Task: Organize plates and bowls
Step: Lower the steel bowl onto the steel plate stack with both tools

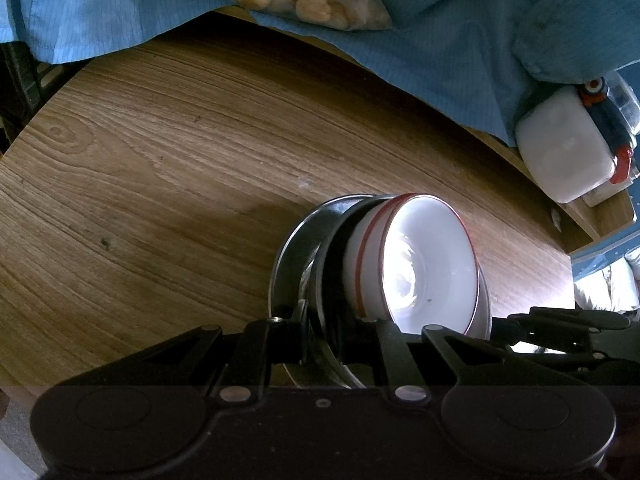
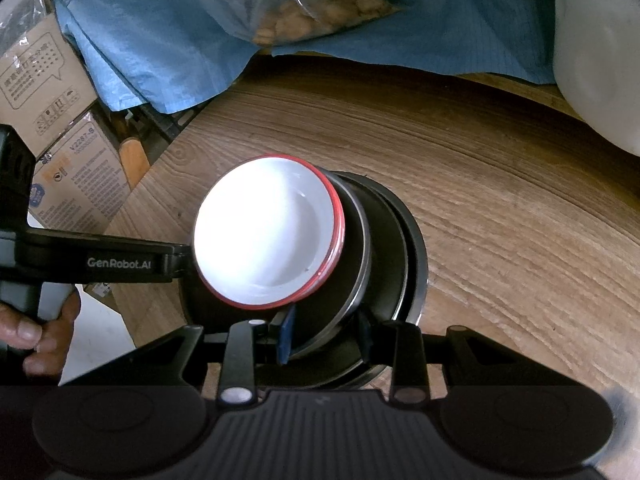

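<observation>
Left gripper (image 1: 332, 332): jaws nearly closed, clamped on the rim of a metal plate (image 1: 292, 248) at the stack's edge, body pitched steeply down toward the counter. In the right wrist view its black arm comes in from the left, level across the frame, tip at the stack's left side. Bare hand (image 2: 36, 332) grips its handle at the lower left, fingers wrapped around.

Right gripper (image 2: 324, 338): also pitched steeply down, jaws partly apart, straddling the near rims of the dark plates (image 2: 384, 240). Blue pad on the left jaw sits against the rim; right-side contact is hard to read.
</observation>
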Demonstrator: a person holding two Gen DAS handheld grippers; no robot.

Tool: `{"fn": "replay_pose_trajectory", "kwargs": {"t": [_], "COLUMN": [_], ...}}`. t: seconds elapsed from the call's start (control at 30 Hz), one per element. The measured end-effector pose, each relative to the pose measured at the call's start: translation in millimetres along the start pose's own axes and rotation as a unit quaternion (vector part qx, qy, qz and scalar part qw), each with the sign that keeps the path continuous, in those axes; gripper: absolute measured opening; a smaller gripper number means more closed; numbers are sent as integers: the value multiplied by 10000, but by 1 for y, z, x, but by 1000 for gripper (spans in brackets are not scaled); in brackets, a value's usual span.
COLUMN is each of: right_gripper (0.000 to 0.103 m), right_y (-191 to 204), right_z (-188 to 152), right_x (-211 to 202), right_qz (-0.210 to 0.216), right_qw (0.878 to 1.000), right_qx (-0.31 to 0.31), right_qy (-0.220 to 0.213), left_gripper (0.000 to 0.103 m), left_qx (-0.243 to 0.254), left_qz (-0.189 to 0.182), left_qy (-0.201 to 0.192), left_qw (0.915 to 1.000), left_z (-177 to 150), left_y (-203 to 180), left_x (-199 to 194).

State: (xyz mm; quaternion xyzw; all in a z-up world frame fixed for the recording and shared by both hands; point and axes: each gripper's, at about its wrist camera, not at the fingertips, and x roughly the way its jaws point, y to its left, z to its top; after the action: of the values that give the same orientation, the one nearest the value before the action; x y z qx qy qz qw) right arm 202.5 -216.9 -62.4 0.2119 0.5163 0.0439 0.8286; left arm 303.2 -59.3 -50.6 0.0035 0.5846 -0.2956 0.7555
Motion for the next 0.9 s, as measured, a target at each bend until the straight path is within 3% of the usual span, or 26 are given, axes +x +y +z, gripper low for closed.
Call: {"fn": "replay_pose_trajectory", "kwargs": {"t": [0.9], "right_gripper": [40], "right_y": [6], "right_z": [-3], "right_x": [-2], "right_qz": [-313], "right_qw": [9992], "right_qx": [-174], "right_qy": [-151], "left_gripper": [19], "left_qx": [109], "left_qz": [188], "left_qy": [-45], "left_qw": [9998], "left_z": [2], "left_y": [-6], "left_x": [-1]}}
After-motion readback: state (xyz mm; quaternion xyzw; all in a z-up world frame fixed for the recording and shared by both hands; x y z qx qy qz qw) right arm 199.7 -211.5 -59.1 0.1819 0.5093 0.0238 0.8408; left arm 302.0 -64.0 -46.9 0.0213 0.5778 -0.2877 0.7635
